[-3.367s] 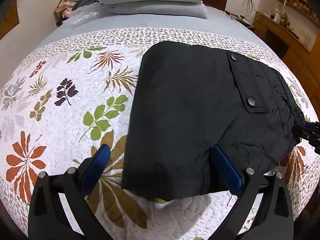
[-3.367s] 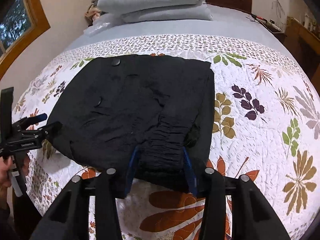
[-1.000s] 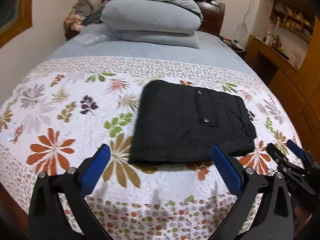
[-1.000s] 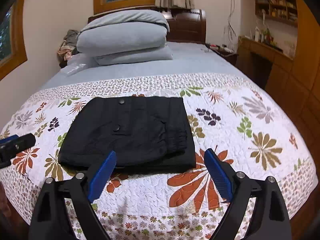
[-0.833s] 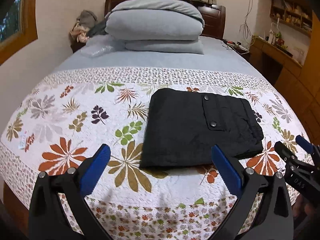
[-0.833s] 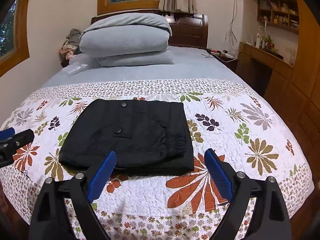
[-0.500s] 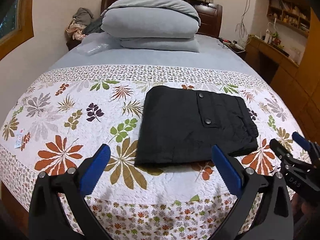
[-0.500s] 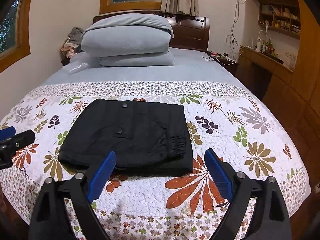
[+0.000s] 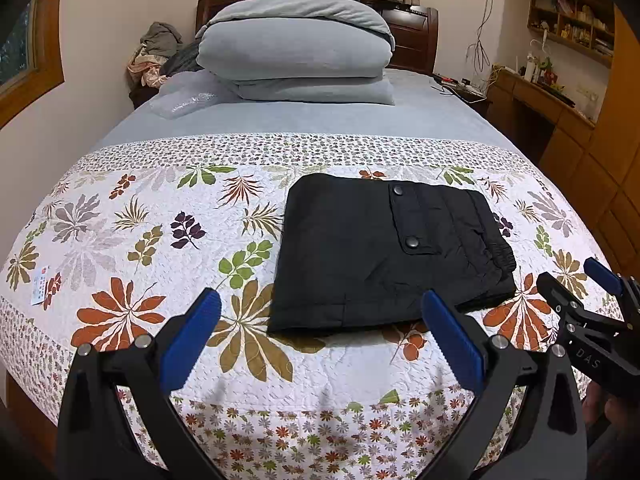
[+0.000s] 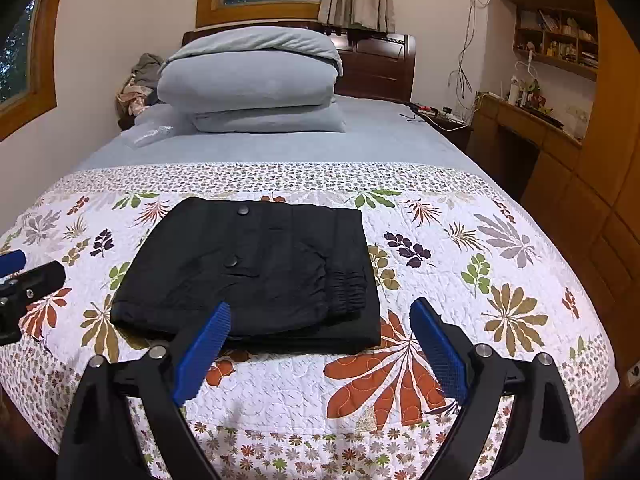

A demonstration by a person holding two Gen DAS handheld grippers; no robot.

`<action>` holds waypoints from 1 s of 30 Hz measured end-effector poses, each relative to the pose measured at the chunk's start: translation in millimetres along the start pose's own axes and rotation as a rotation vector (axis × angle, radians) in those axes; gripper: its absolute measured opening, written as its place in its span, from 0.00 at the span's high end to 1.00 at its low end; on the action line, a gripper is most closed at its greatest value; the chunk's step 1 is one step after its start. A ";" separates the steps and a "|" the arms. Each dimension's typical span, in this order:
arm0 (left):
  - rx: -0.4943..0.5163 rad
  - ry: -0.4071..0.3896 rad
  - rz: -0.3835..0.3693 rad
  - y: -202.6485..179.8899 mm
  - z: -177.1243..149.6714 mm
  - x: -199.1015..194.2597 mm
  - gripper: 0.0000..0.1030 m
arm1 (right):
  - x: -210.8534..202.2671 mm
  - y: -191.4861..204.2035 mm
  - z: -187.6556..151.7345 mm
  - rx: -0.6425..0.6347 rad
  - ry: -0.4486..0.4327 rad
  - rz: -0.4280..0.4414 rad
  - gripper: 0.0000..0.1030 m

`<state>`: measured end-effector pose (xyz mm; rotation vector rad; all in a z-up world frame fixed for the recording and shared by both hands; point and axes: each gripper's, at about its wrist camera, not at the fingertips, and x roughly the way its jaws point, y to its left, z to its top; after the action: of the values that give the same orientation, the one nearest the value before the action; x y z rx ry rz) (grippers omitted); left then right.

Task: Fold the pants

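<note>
The black pants (image 9: 380, 252) lie folded into a flat rectangle on the floral quilt (image 9: 140, 240), pocket flap with two snaps on top; they also show in the right wrist view (image 10: 256, 268). My left gripper (image 9: 320, 320) is open and empty, held back from the pants' near edge. My right gripper (image 10: 320, 332) is open and empty, also short of the near edge. The right gripper also shows at the right edge of the left wrist view (image 9: 592, 308), and the left gripper at the left edge of the right wrist view (image 10: 20, 280).
Stacked grey pillows (image 9: 296, 48) sit at the headboard. A heap of clothes (image 9: 154, 56) lies at the far left corner. A wooden desk and cabinets (image 10: 560, 160) line the right side. The quilt's front edge (image 9: 320, 420) drops off below the grippers.
Both grippers let go of the pants and pulled back and up from the bed. Over the last second they drifted only slightly. The pants have stayed in place.
</note>
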<state>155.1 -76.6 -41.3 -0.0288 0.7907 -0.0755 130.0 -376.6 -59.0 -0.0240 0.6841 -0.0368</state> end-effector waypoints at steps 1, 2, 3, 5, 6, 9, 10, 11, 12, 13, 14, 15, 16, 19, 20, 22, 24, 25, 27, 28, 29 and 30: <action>-0.001 -0.001 0.001 0.0 0.0 -0.1 0.02 | 0.2 -0.6 -0.1 0.001 0.000 0.000 0.11; -0.003 -0.002 0.001 0.2 -0.1 -0.1 0.02 | 0.0 -0.8 -0.3 0.002 -0.002 -0.001 0.11; -0.004 -0.002 0.000 0.6 0.2 -0.1 0.02 | -0.3 -1.3 -0.4 0.003 -0.003 -0.005 0.11; -0.008 -0.002 0.004 2.0 0.5 0.3 0.02 | -0.9 -2.6 -0.2 0.004 -0.006 -0.009 0.11; -0.009 -0.002 0.005 2.7 0.4 0.7 0.02 | -1.0 -3.3 0.1 0.005 -0.007 -0.012 0.11; -0.017 0.001 0.005 5.6 0.0 1.3 0.02 | -1.2 -5.8 1.0 0.009 -0.009 -0.023 0.11; -0.018 0.001 0.006 6.1 -0.1 1.4 0.02 | -1.1 -6.0 1.0 0.009 -0.008 -0.022 0.11; -0.018 0.001 0.006 6.6 -0.4 1.6 0.02 | -0.9 -6.2 0.8 0.010 -0.007 -0.021 0.11; -0.018 0.000 0.007 6.8 -0.6 1.5 0.02 | -0.9 -6.7 0.8 0.011 -0.007 -0.021 0.11; -0.018 -0.001 0.008 6.6 -0.6 1.4 0.02 | -1.0 -6.9 0.8 0.012 -0.008 -0.020 0.11; -0.019 -0.001 0.007 7.1 -0.7 1.4 0.02 | -0.9 -7.2 0.8 0.012 -0.009 -0.019 0.11; -0.018 -0.001 0.007 6.8 -0.8 1.2 0.02 | -1.1 -7.2 0.9 0.013 -0.010 -0.018 0.11; -0.017 -0.002 0.010 7.0 -0.9 1.2 0.02 | -1.1 -7.2 0.9 0.012 -0.010 -0.018 0.11; -0.014 -0.002 0.009 6.3 -1.0 1.1 0.02 | -1.8 -6.9 1.1 0.010 -0.012 -0.021 0.11; -0.016 -0.001 0.006 6.6 -1.0 1.1 0.02 | -2.1 -6.8 1.3 0.011 -0.013 -0.023 0.11; -0.014 -0.003 0.006 6.9 -1.1 1.0 0.02 | -2.0 -6.7 1.6 0.010 -0.012 -0.023 0.11; -0.010 -0.007 0.005 6.6 -1.5 0.6 0.03 | -1.8 -6.4 1.7 0.007 -0.011 -0.025 0.11; -0.010 -0.009 0.005 6.5 -1.5 0.2 0.02 | -1.6 -6.2 1.7 0.007 -0.010 -0.025 0.11; -0.012 -0.011 0.003 7.2 -2.1 0.0 0.03 | -0.9 -5.7 1.5 0.007 -0.009 -0.025 0.11; -0.014 -0.012 0.003 7.6 -2.5 -0.2 0.03 | -0.6 -5.5 1.5 0.007 -0.009 -0.026 0.11; -0.014 -0.012 0.003 7.5 -2.4 -0.2 0.03 | -0.3 -5.3 1.4 0.006 -0.008 -0.027 0.11; -0.015 -0.013 0.002 7.1 -2.5 -0.3 0.03 | 0.0 -5.0 1.3 0.005 -0.007 -0.028 0.11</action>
<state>153.5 -69.5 -43.2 -0.0425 0.7784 -0.0672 130.7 -381.6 -57.8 -0.0288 0.6771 -0.0654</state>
